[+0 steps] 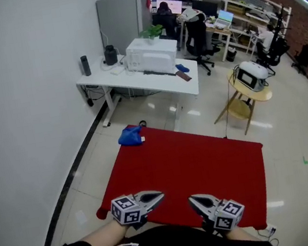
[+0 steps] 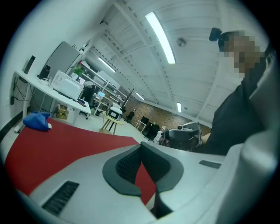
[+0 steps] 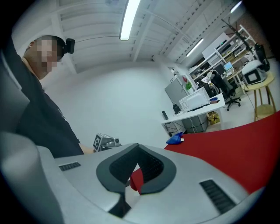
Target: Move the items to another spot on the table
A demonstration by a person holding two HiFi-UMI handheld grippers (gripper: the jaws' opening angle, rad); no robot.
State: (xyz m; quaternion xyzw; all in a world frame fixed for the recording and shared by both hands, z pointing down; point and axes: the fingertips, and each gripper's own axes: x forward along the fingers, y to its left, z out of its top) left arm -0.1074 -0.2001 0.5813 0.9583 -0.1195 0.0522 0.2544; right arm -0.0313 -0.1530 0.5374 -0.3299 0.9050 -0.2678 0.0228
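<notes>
Unstarted: left hand-held gripper (image 1: 159,195) and right hand-held gripper (image 1: 192,200) hung shut, empty; the crumpled blue cloth (image 1: 131,135) upper left likely needed reaching.

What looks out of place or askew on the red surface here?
Little stands out. A crumpled blue item sits at the red surface's far left corner, right by the edge. Nothing spilled or damaged shows.
</notes>
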